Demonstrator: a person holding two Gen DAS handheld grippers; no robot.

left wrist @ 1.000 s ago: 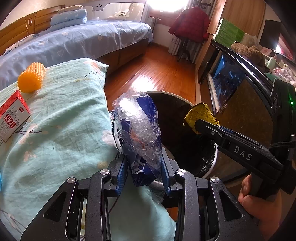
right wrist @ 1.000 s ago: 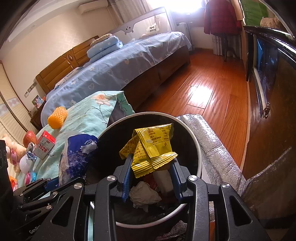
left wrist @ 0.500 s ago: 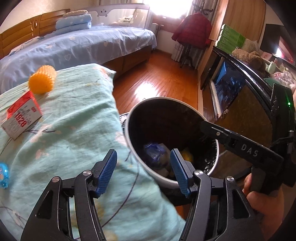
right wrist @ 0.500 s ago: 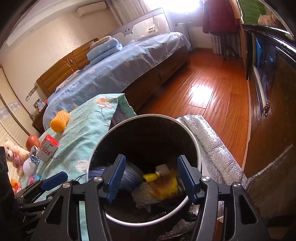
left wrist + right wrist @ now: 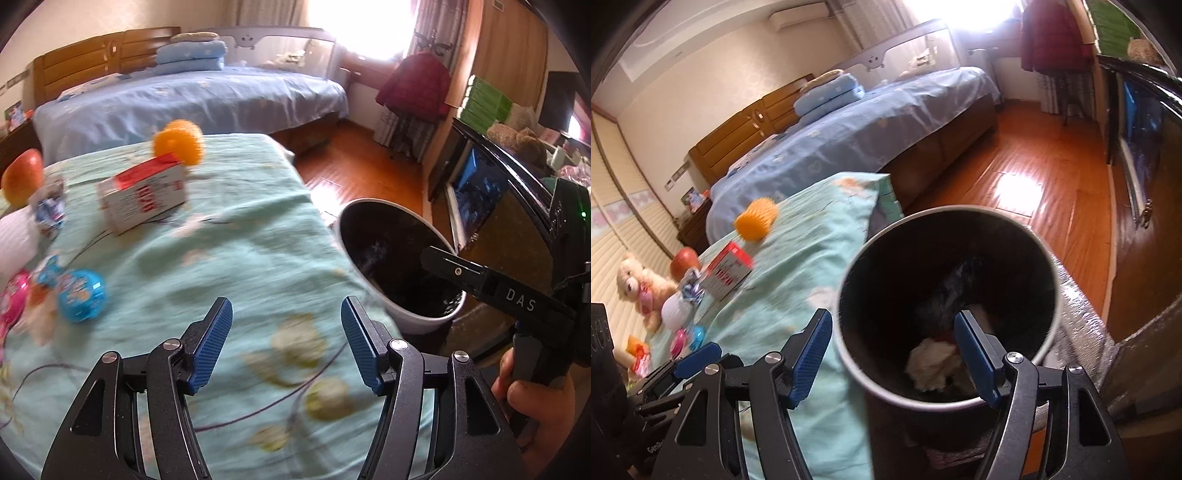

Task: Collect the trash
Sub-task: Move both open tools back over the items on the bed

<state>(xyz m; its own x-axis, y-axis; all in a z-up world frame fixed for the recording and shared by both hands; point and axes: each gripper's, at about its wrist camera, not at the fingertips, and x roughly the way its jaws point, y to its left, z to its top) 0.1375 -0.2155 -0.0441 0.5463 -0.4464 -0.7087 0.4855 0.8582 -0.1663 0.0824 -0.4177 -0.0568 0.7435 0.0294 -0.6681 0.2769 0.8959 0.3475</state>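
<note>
Since the earlier frame both wrappers have left the jaws: blue plastic bag gone from left gripper point(image 5: 287, 341), yellow packet gone from right gripper point(image 5: 893, 358), both jaws having just been opening, nothing between them. Left wrist view: left gripper released, blue pads apart over teal floral cover point(image 5: 236, 258); white-rimmed bin point(image 5: 397, 266) to the right, just beside the cover's edge, dark inside, contents hard to make out; red-and-white carton point(image 5: 144, 197) lying on the cover, orange ribbed roll point(image 5: 179, 142) touching its far side; blue round packet point(image 5: 79, 293) near the left edge, with other small items blurred; right gripper's black body reaching over the bin, held by a hand point(image 5: 532, 417). Right wrist view: right gripper released, jaws straddling the bin's point(image 5: 849, 280) near rim; crumpled white paper point(image 5: 932, 363) and dark trash lying at the bottom; carton point(image 5: 727, 271) and orange roll point(image 5: 756, 219) on the cover point(image 5: 805, 266) to the left; plush bear point(image 5: 635, 282) beyond
</note>
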